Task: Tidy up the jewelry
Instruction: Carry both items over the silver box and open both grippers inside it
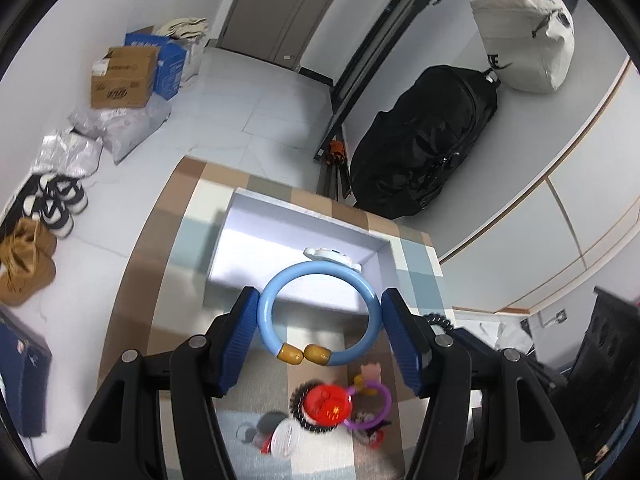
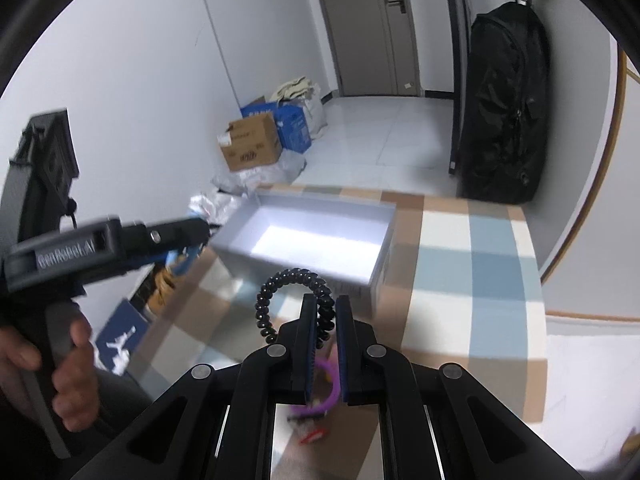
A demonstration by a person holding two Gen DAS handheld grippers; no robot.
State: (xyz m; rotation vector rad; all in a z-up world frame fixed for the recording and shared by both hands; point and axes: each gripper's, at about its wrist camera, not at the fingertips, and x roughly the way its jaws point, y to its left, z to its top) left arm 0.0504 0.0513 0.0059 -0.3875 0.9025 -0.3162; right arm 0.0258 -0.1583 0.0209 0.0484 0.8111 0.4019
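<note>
- Carrying both pieces to the white box (image 1: 224, 248) is the step in hand, as I judge it; the box sits open on the checked cloth (image 1: 416, 264) at twelve o'clock from each claw.
- The left gripper (image 1: 318, 320) holds the blue bangle (image 1: 272, 312) across its width, jaws about half spread, pads at nine and three o'clock on the ring, its tan end caps at six.
- Keep that squeeze even: the ring is hard and smooth, so it may well pop out if the pads slide.
- The right gripper (image 2: 323, 312) is pinched nearly closed on the black spiral hair tie (image 2: 264, 304), whose free loop arcs out toward eleven o'clock.
- The coil looks springy; carry it well over the box before letting go, lest it bounce out.
- Bring each piece above the box's near wall and lower it inside, the two claws kept apart.
- The remaining trinkets (image 1: 332, 404), a red piece and a purple ring among them, lie at six o'clock under the left claw.
- A hand (image 2: 72, 364) grips the left tool's handle at eight o'clock in the right view.
</note>
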